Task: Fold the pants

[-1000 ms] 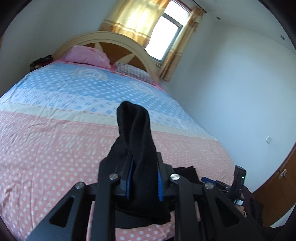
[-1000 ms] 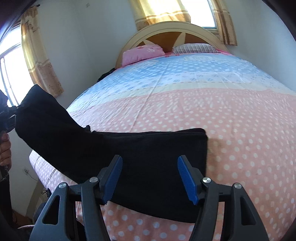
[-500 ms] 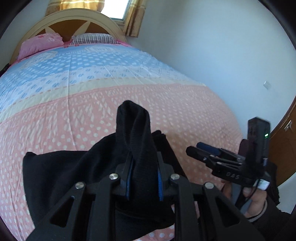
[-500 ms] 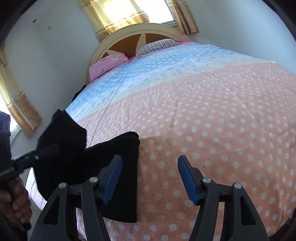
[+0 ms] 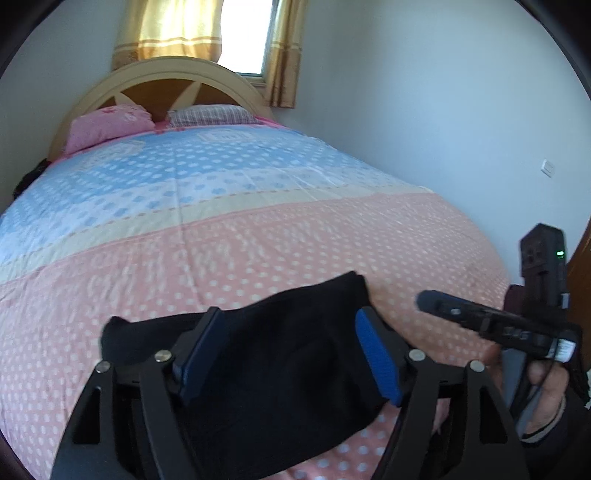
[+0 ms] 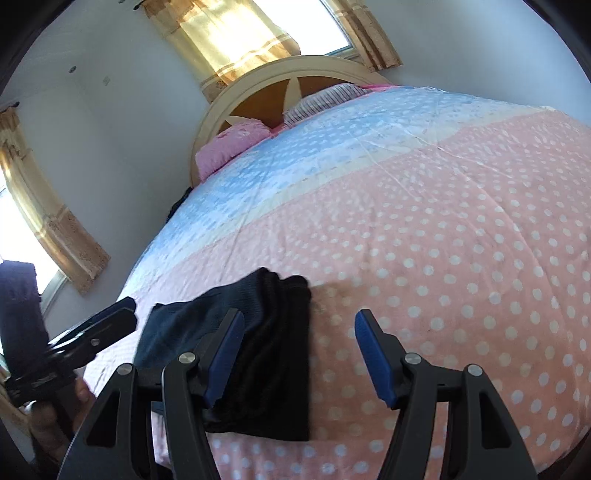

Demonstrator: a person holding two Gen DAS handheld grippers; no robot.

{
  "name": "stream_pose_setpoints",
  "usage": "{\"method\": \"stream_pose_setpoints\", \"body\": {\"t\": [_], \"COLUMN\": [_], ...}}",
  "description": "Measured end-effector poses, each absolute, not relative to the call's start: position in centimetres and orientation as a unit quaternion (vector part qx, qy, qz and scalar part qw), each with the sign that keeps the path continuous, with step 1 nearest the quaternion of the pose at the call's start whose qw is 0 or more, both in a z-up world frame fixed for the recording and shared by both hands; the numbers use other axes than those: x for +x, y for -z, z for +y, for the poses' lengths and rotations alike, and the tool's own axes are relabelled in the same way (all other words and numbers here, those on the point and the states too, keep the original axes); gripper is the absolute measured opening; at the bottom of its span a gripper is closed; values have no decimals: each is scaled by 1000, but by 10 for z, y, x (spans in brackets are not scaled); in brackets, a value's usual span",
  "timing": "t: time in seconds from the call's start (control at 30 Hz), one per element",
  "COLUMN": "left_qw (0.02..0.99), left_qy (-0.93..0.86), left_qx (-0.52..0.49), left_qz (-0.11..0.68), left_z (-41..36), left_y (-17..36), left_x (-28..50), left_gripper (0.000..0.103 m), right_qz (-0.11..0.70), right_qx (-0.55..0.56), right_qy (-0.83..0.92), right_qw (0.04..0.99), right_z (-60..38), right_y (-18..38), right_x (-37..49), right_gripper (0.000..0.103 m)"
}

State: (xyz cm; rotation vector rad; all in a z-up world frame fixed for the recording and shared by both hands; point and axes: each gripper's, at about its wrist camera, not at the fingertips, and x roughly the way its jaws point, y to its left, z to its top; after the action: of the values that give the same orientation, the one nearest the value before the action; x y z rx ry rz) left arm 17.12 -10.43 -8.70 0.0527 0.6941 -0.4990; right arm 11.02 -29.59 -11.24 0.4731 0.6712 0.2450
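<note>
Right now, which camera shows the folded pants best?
Left wrist: the pants fill the frame between the open left gripper, outline mostly visible. Right wrist shows them off to the left, partly hidden behind the right gripper's finger.

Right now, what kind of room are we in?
A bedroom, most likely in a home. A large bed with a polka-dot cover fills the view, with an arched headboard, pillows and a curtained window behind. Folded black pants lie on it.
</note>
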Motion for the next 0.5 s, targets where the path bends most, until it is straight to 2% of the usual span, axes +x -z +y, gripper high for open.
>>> {"method": "stream_pose_setpoints", "body": {"t": [0.2,0.23,0.27,0.3,0.33,0.43,0.5], "left_qw": [917,915,913,911,910,911,913], "left_qy": [142,131,123,121,123,127,126], "left_qx": [26,32,38,42,42,45,56], "left_qz": [371,381,388,392,393,389,384], "left_z": [-56,-53,-52,-52,-52,-54,-58], "left_y": [129,137,143,147,150,151,153], "left_x": [194,197,198,198,197,196,194], "left_gripper": [86,86,86,86,86,87,94], "right_qz": [399,417,427,425,422,415,429], "right_qx": [151,151,166,181,188,189,184], "right_qy": [-103,-96,-102,-110,-118,-123,-117], "right_qw": [898,891,883,880,879,882,876], "right_z": [-250,-252,-258,-262,-266,-269,-269], "right_y": [133,140,146,147,145,140,150], "right_x": [118,121,122,122,119,112,115], "right_gripper": [61,41,25,24,16,15,15]}}
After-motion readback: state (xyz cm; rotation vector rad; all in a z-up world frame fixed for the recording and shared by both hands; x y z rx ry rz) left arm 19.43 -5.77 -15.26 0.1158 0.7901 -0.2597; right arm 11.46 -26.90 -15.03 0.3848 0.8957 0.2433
